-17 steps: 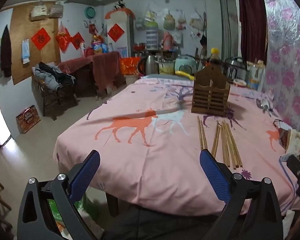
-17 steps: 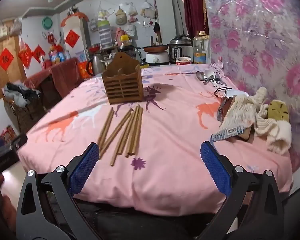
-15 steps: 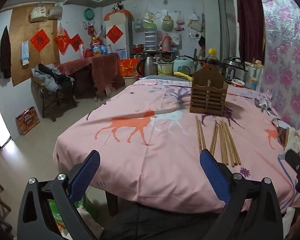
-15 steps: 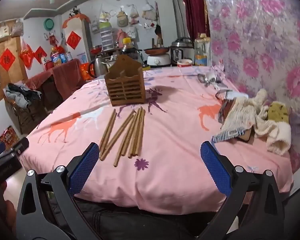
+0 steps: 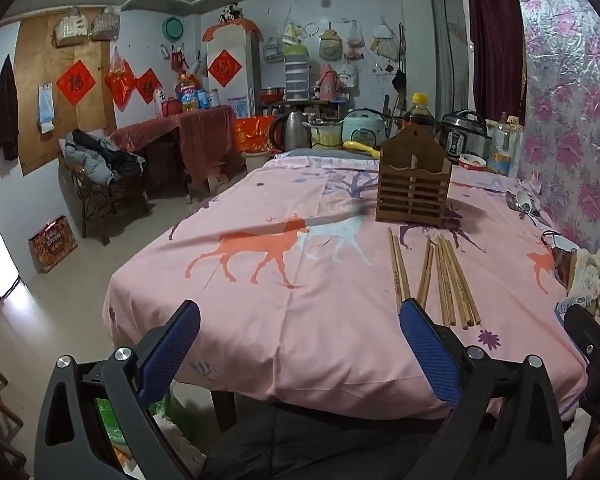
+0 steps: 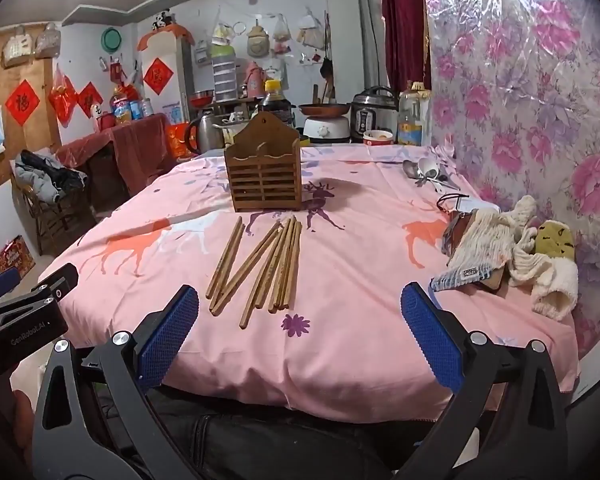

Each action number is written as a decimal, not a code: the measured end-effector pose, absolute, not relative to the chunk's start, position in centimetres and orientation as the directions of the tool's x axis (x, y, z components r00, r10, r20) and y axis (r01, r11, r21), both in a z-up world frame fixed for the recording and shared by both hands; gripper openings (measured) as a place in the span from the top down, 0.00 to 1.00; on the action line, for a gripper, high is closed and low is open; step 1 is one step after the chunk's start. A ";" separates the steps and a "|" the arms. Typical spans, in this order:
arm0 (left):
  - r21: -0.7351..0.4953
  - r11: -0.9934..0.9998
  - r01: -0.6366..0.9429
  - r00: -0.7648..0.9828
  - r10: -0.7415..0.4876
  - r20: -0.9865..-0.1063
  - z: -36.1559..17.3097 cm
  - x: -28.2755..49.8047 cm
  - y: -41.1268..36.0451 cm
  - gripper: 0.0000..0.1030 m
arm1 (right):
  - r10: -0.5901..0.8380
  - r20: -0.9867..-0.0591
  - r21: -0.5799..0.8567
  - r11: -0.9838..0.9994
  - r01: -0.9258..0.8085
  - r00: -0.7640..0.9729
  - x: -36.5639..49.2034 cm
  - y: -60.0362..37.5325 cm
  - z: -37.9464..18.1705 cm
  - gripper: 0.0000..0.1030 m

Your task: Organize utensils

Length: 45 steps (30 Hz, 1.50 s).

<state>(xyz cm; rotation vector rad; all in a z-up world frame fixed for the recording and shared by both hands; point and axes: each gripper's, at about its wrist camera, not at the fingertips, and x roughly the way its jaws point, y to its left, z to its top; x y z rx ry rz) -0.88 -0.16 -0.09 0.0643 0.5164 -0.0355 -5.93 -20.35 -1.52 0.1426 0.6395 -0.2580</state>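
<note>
Several wooden chopsticks (image 6: 260, 266) lie loose on the pink tablecloth (image 6: 340, 280), fanned out toward me; the left wrist view shows the chopsticks (image 5: 444, 276) right of centre. Behind them stands a slatted wooden utensil holder (image 6: 263, 172), upright; the same holder (image 5: 414, 190) shows in the left wrist view. A few metal and white spoons (image 6: 424, 172) rest at the far right. My right gripper (image 6: 300, 336) hangs open before the table's near edge, nothing between its blue pads. My left gripper (image 5: 300, 352) is open too, left of the chopsticks.
A heap of cloths and a sponge (image 6: 520, 248) sits at the table's right edge by the flowered wall. Rice cookers, a kettle and bottles (image 6: 364, 120) crowd the far end. A chair with clothes (image 5: 100, 172) stands on the floor to the left.
Both views have risen and edged slightly toward the table; the chopsticks and holder sit a little lower in frame. Both grippers stay open and nothing on the table has moved.
</note>
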 end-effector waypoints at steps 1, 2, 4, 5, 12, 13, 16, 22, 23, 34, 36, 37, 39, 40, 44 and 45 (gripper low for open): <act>0.055 0.997 0.049 0.872 -0.016 -0.490 0.1 -1.1 -0.2 0.05 | -0.193 -0.603 0.052 0.959 0.279 0.774 -6.0 -20.3 -1.4 0.06; 0.055 0.997 0.048 0.873 -0.015 -0.487 0.1 -1.3 -0.2 0.05 | -0.193 -0.602 0.052 0.959 0.279 0.775 -6.0 -20.2 -1.3 0.06; 0.056 0.997 0.048 0.875 -0.015 -0.485 0.1 -1.5 -0.1 0.05 | -0.188 -0.606 0.055 0.959 0.277 0.773 -6.0 -20.3 -1.3 0.06; 0.060 0.997 0.050 0.874 -0.015 -0.485 0.1 -1.7 -0.2 0.05 | -0.187 -0.605 0.055 0.960 0.275 0.774 -6.0 -20.3 -1.4 0.06; 0.060 0.997 0.046 0.873 -0.011 -0.487 -0.2 -1.8 -0.3 0.05 | -0.184 -0.606 0.057 0.960 0.273 0.774 -6.1 -20.2 -1.6 0.06; 0.060 0.997 0.046 0.873 -0.011 -0.488 -0.2 -1.8 -0.4 0.05 | -0.183 -0.607 0.057 0.961 0.272 0.773 -6.1 -20.1 -1.7 0.06; 0.059 0.997 0.047 0.873 -0.012 -0.487 -0.3 -1.8 -0.3 0.05 | -0.178 -0.610 0.062 0.961 0.270 0.772 -6.0 -20.1 -1.8 0.06; 0.059 0.997 0.047 0.873 -0.012 -0.487 -0.4 -1.8 -0.2 0.05 | -0.170 -0.617 0.067 0.962 0.266 0.769 -6.0 -20.3 -2.0 0.06; 0.059 0.997 0.046 0.873 -0.012 -0.487 -0.4 -1.8 -0.2 0.05 | -0.169 -0.617 0.067 0.962 0.265 0.769 -6.0 -20.3 -2.0 0.06; 0.061 0.997 0.047 0.874 -0.012 -0.486 -0.4 -1.9 -0.2 0.05 | -0.170 -0.616 0.067 0.962 0.265 0.770 -6.0 -20.2 -2.1 0.06; 0.062 0.997 0.049 0.874 -0.013 -0.485 -0.4 -1.9 -0.2 0.05 | -0.169 -0.617 0.067 0.962 0.266 0.769 -6.0 -20.3 -2.1 0.06; 0.062 0.997 0.049 0.874 -0.013 -0.486 -0.4 -1.9 -0.1 0.05 | -0.169 -0.617 0.067 0.962 0.265 0.769 -6.0 -20.3 -2.1 0.06; 0.059 0.997 0.048 0.873 -0.013 -0.487 -0.4 -1.9 0.0 0.05 | -0.169 -0.616 0.065 0.962 0.264 0.769 -6.0 -20.2 -2.1 0.06; 0.060 0.997 0.048 0.873 -0.012 -0.487 -0.4 -1.9 -0.1 0.05 | -0.169 -0.615 0.065 0.963 0.263 0.770 -6.0 -20.2 -2.1 0.06; 0.062 0.997 0.049 0.874 -0.013 -0.486 -0.4 -1.9 -0.1 0.05 | -0.168 -0.617 0.067 0.962 0.264 0.769 -6.0 -20.2 -2.2 0.06; 0.062 0.997 0.048 0.874 -0.012 -0.486 -0.5 -1.9 -0.2 0.05 | -0.168 -0.617 0.067 0.962 0.264 0.769 -6.0 -20.1 -2.2 0.06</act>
